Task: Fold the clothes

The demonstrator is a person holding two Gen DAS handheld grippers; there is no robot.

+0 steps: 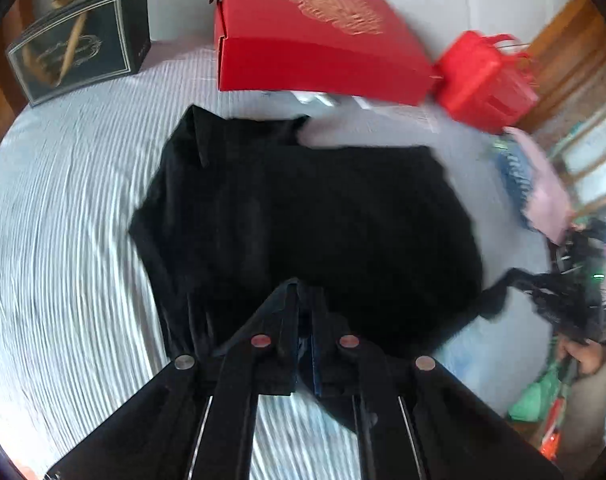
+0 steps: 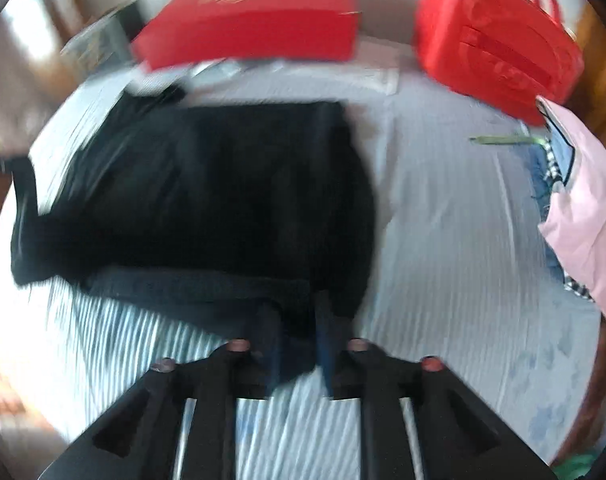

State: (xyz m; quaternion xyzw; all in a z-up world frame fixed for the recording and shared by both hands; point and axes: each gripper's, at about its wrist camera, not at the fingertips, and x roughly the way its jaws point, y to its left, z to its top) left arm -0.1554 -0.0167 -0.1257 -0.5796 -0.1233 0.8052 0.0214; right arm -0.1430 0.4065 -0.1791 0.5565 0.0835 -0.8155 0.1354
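Note:
A black garment [image 1: 303, 216] lies spread on the striped bed sheet [image 1: 63, 240]; it also shows in the right wrist view [image 2: 207, 192]. My left gripper [image 1: 305, 292] is shut on the garment's near edge, its fingers pinching the cloth. My right gripper [image 2: 295, 312] is closed on the near right corner of the garment, with cloth between its fingers. In the left wrist view the right gripper [image 1: 575, 280] appears at the far right, with a strip of black cloth stretched toward it. Both views are blurred by motion.
A red flat box [image 1: 315, 40] and a red basket [image 1: 483, 80] stand at the far side of the bed. A dark gift box [image 1: 79, 40] is at the far left. Pink and blue clothes [image 2: 583, 208] are piled at the right.

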